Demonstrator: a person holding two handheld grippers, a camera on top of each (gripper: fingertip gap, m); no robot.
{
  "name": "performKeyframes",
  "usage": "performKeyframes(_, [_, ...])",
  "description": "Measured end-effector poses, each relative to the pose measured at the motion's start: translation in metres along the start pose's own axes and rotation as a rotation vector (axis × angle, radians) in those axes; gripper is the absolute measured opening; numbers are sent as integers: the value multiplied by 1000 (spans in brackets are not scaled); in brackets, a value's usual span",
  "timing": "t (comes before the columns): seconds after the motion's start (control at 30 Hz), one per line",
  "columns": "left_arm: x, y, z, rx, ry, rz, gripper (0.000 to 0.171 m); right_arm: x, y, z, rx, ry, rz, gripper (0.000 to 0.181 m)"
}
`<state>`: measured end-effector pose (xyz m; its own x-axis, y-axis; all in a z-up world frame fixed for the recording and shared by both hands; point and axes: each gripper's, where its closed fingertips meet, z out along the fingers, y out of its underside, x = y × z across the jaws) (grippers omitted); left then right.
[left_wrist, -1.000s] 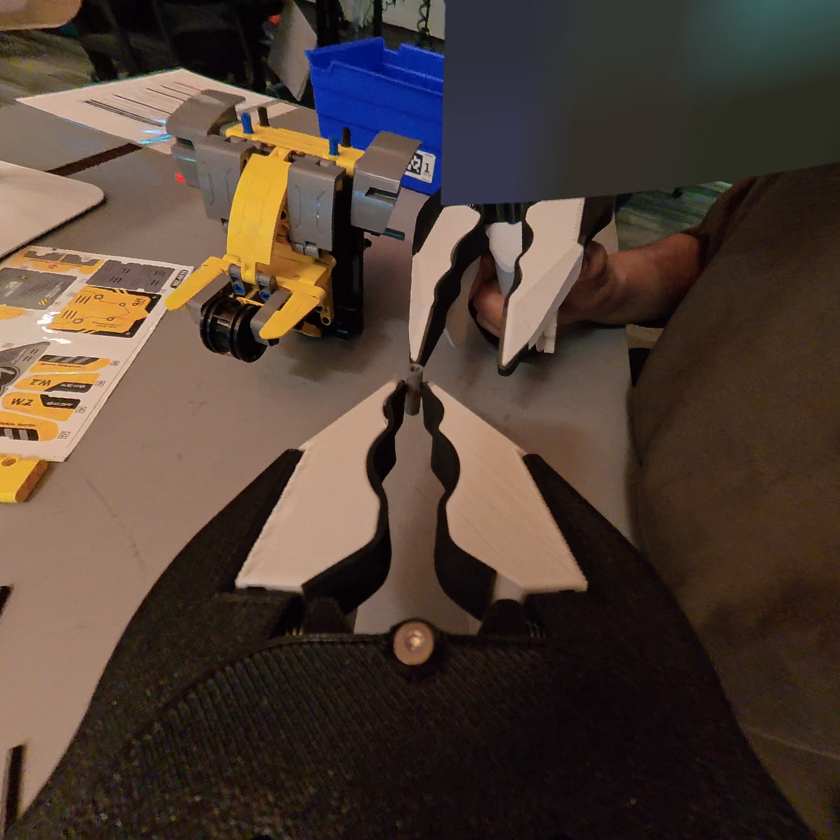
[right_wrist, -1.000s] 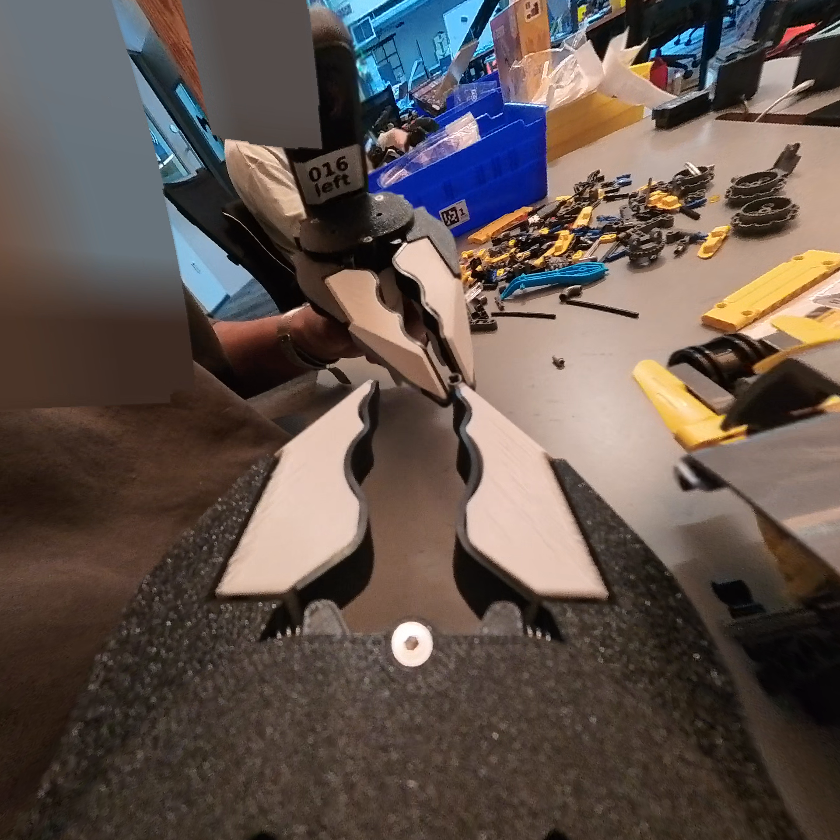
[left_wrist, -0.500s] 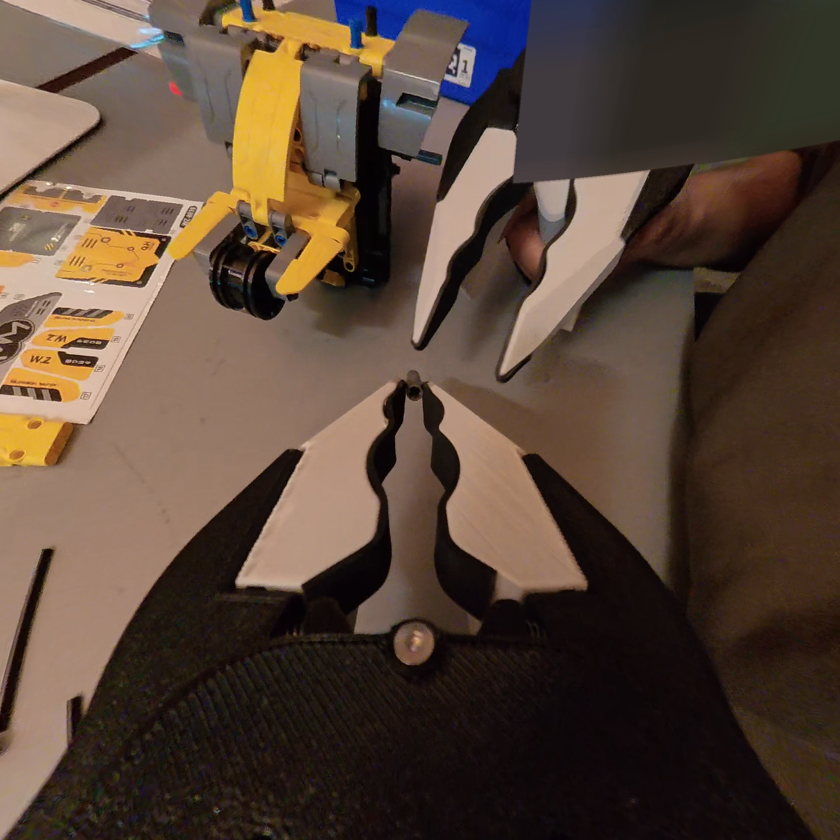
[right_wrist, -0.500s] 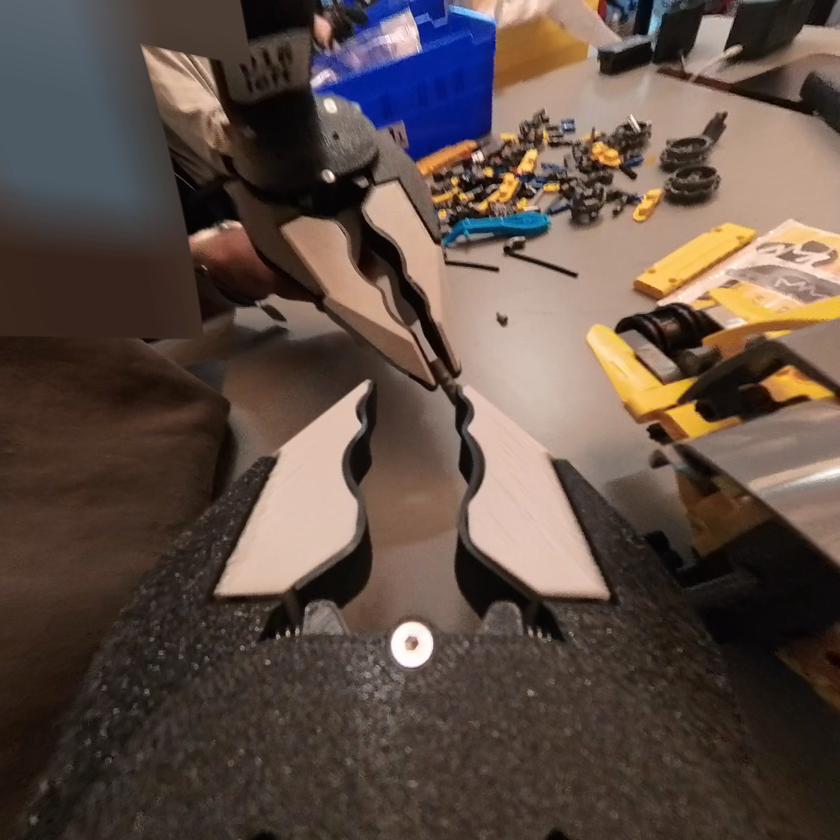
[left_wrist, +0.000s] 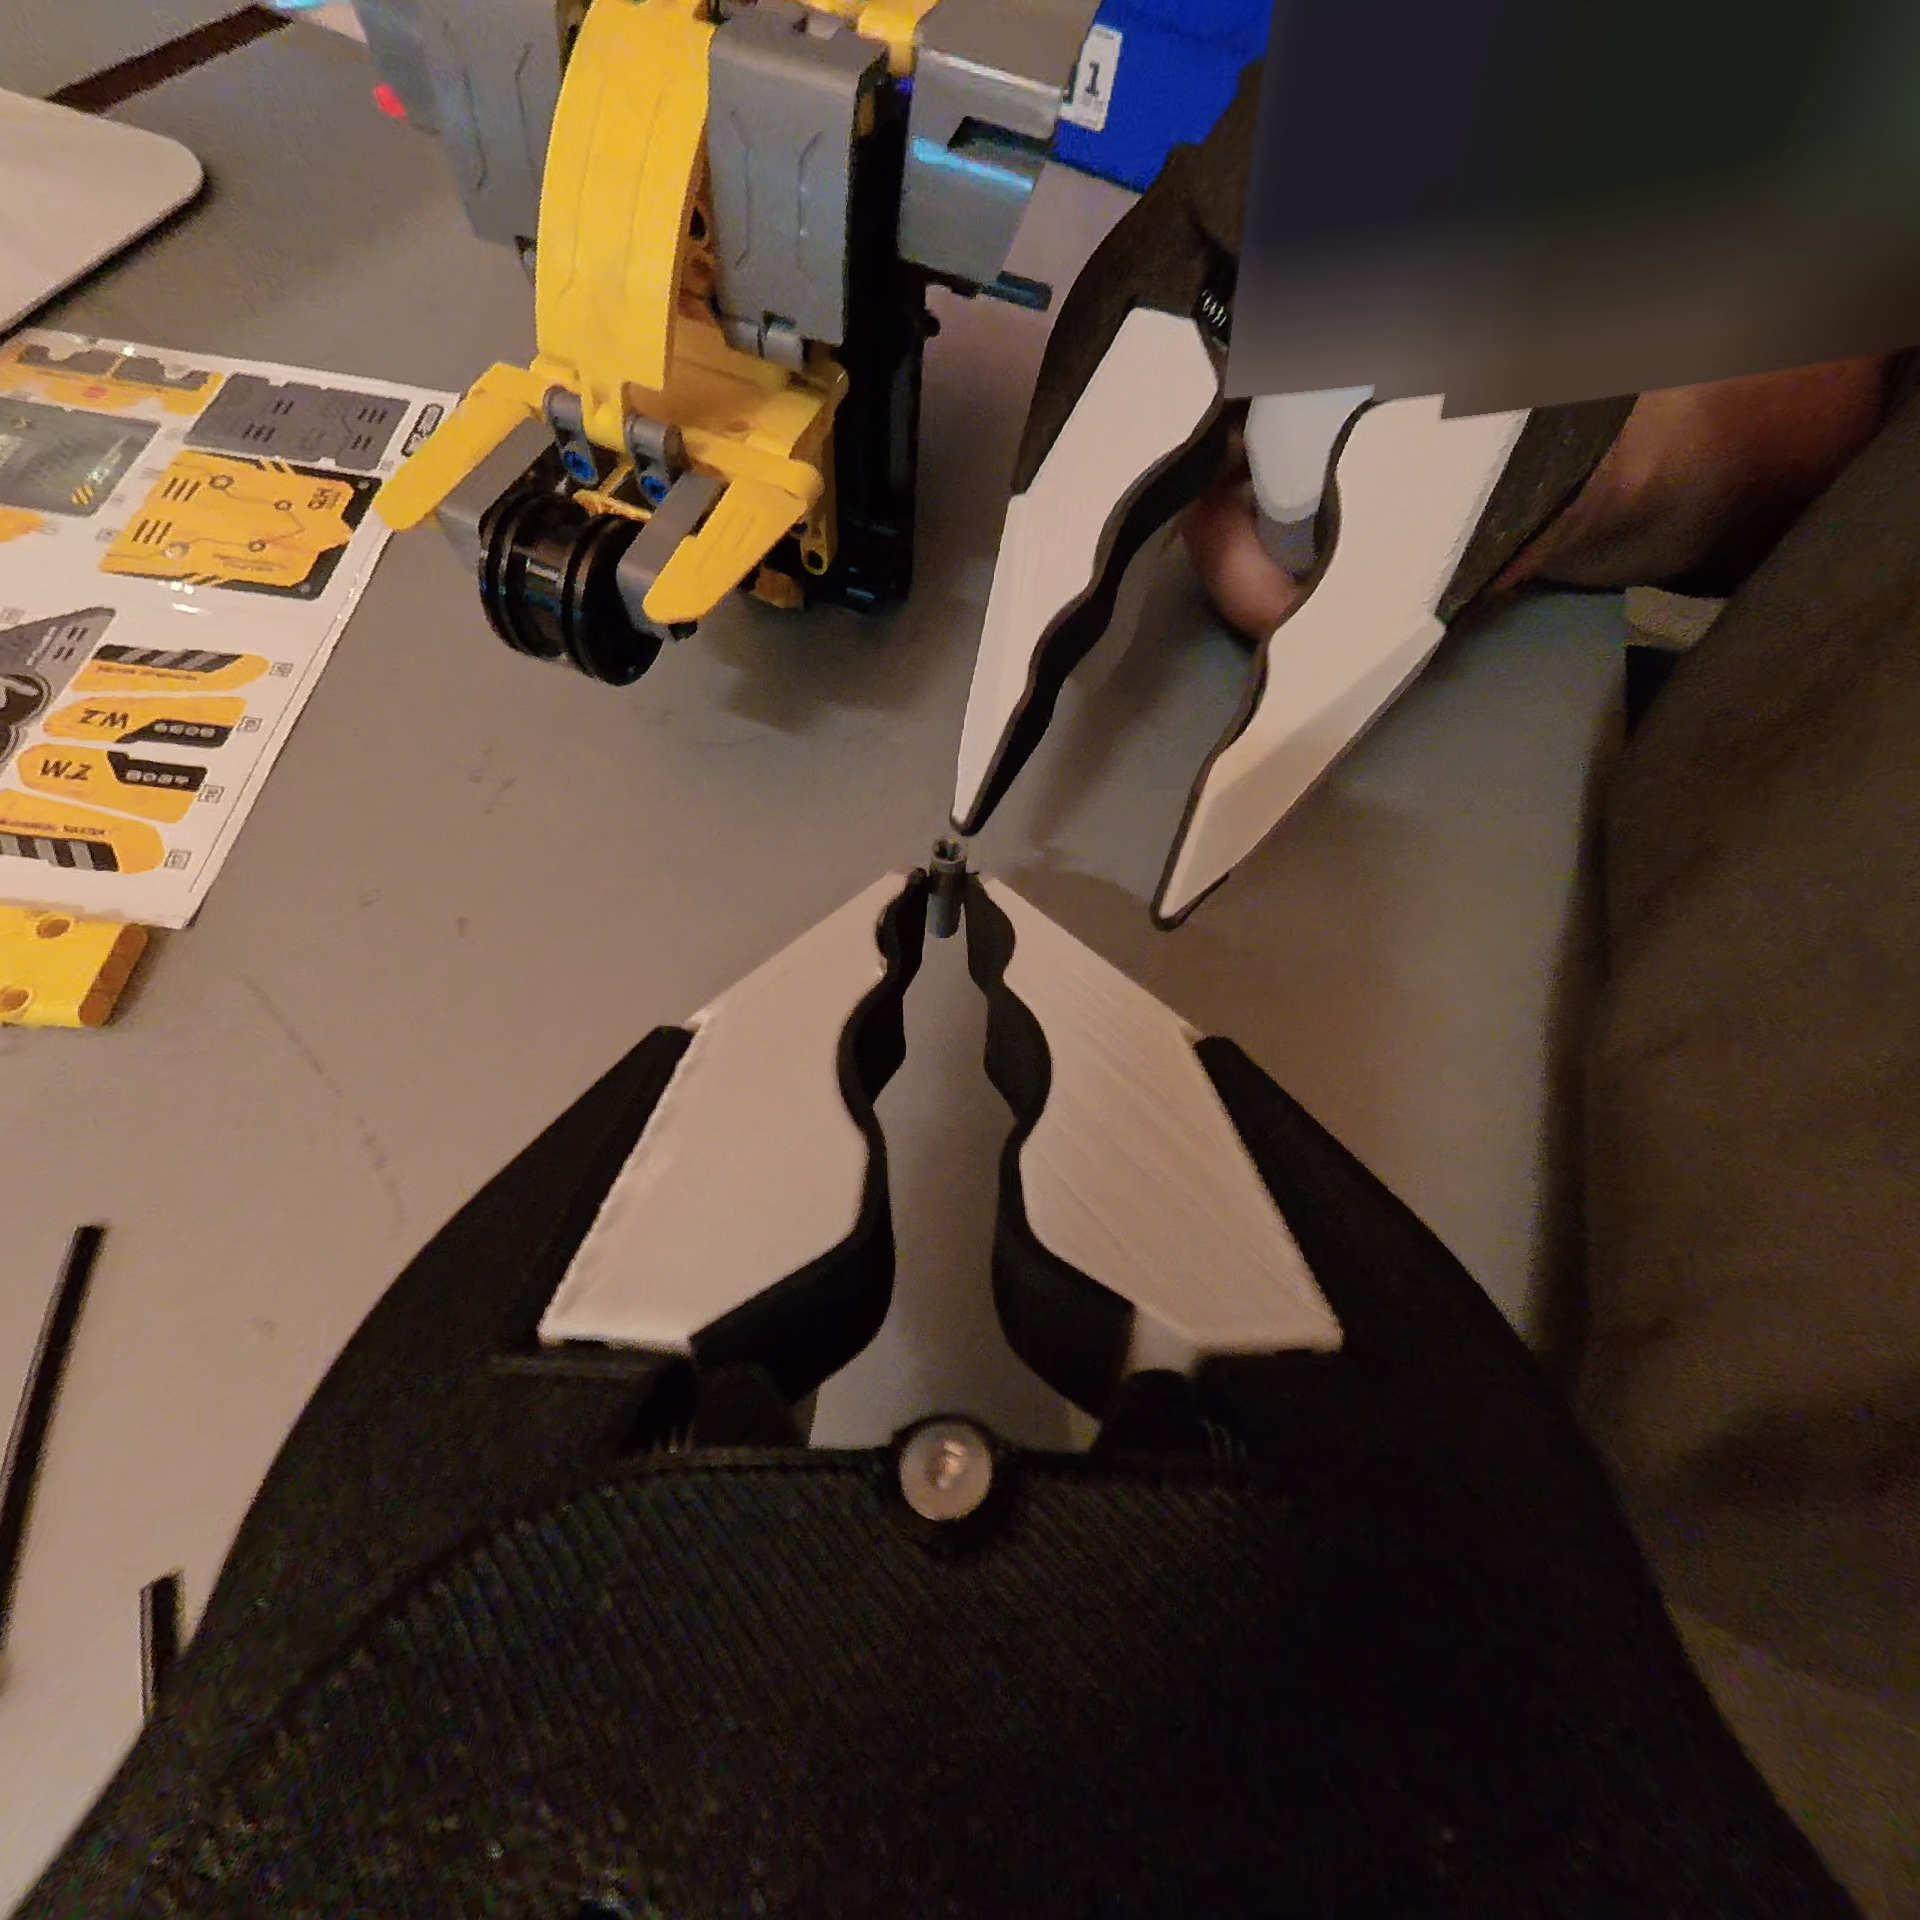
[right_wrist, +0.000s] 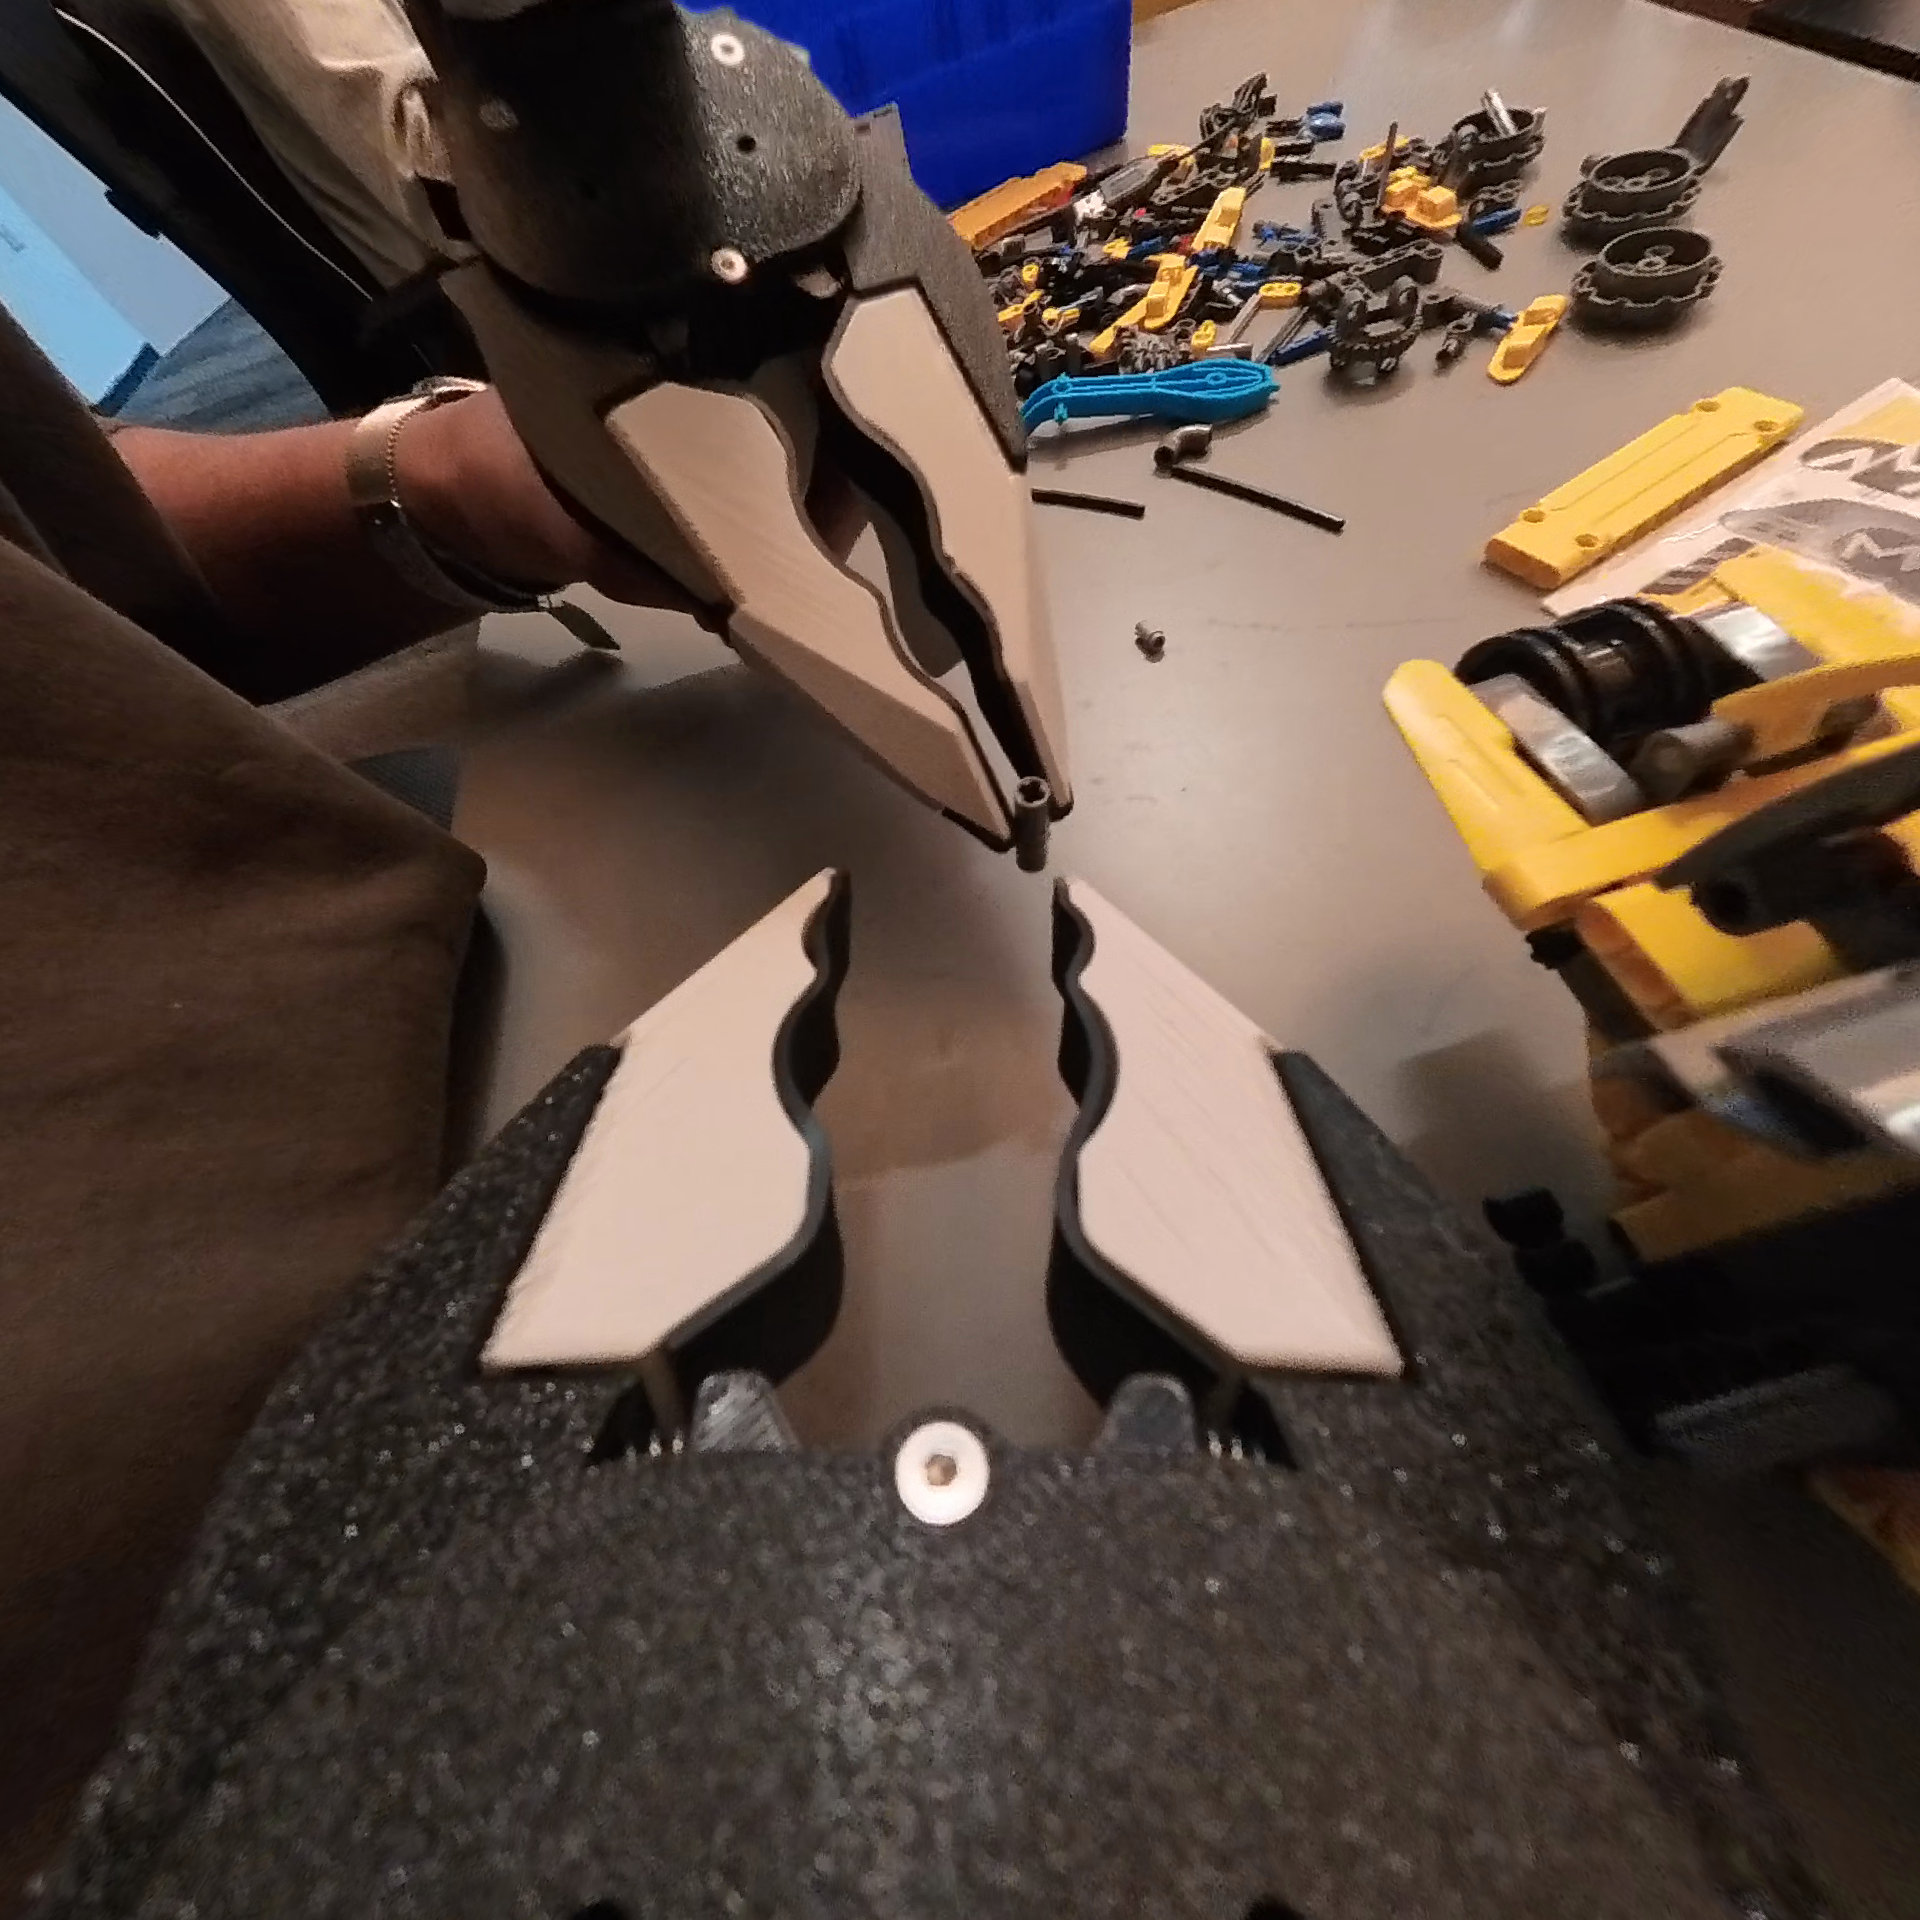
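Note:
My left gripper is shut on a small grey tube-shaped connector, held upright at the fingertips above the grey table. The same connector shows in the right wrist view, pinched by the left gripper. My right gripper is open and empty, its tips just short of the connector. In the left wrist view the right gripper points down at me, one fingertip almost touching the connector's top. A yellow and grey brick-built vehicle stands behind.
A sticker sheet and a yellow plate lie at left. A pile of loose small parts, black wheels, a blue tool, a yellow beam and a blue bin lie beyond. A person's brown-clothed body is close. My left and right fingertips are right by each other.
Both grippers have tilted down and moved closer to the table and the vehicle. The right gripper's fingertip has come back close to the connector. The left gripper still holds the connector.

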<state>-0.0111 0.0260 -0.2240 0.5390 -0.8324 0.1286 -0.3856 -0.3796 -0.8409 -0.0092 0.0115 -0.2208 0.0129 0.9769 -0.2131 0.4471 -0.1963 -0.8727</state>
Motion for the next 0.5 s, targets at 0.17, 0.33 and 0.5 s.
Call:
performKeyframes(0.17, [-6, 11, 3, -42, -11, -36, 5, -1, 2, 1, -10, -4, -4, 40])
performKeyframes(0.33, [-10, 24, 6, -97, -21, -61, 5, -3, 4, 3, -26, -1, -22, 40])
performKeyframes(0.5, [-11, 32, 7, -129, -25, -72, 5, -3, 4, 4, -31, -2, -24, 40])
